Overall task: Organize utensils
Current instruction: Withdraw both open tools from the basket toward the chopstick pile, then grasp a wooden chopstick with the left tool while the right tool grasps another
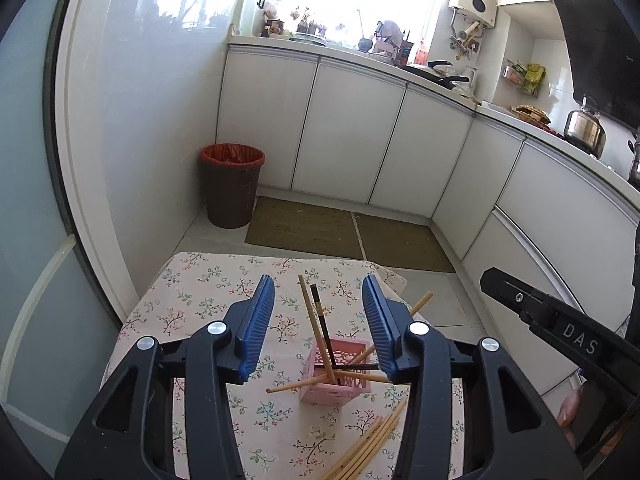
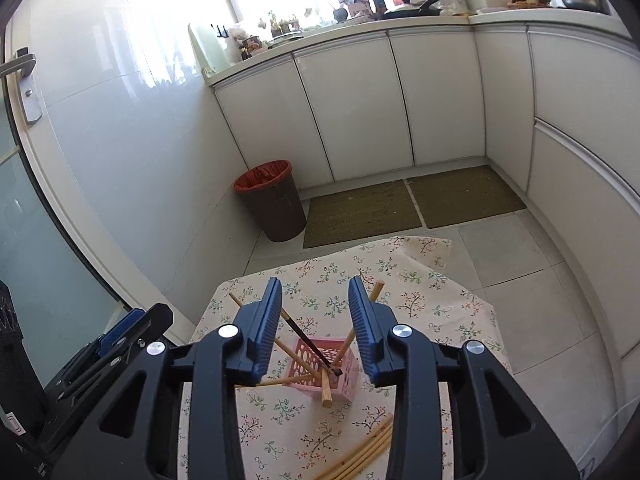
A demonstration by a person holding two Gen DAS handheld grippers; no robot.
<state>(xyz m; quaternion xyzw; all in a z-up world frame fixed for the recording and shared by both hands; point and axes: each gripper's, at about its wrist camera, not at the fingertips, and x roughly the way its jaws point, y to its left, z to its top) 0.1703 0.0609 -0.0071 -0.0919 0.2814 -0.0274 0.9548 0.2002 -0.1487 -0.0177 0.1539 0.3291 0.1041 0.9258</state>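
Pink perforated plastic holder point(image 1: 335, 376), square, standing on a floral tablecloth point(image 1: 192, 292); several bamboo chopsticks point(image 1: 313, 328) and one dark chopstick point(image 2: 308, 340) lean inside it at splayed angles, likely dropped in singly. Loose bamboo chopsticks point(image 2: 360, 456) lie bundled just beside it, unsorted. Left gripper point(image 1: 319, 320) and right gripper point(image 2: 315, 320): ribbed blue pads parted, grasping nothing, poised above the holder.

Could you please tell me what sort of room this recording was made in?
Most likely a home kitchen: white base cabinets run under a worktop, a steel kettle sits at the stove end, and a lined waste bin stands in the corner.
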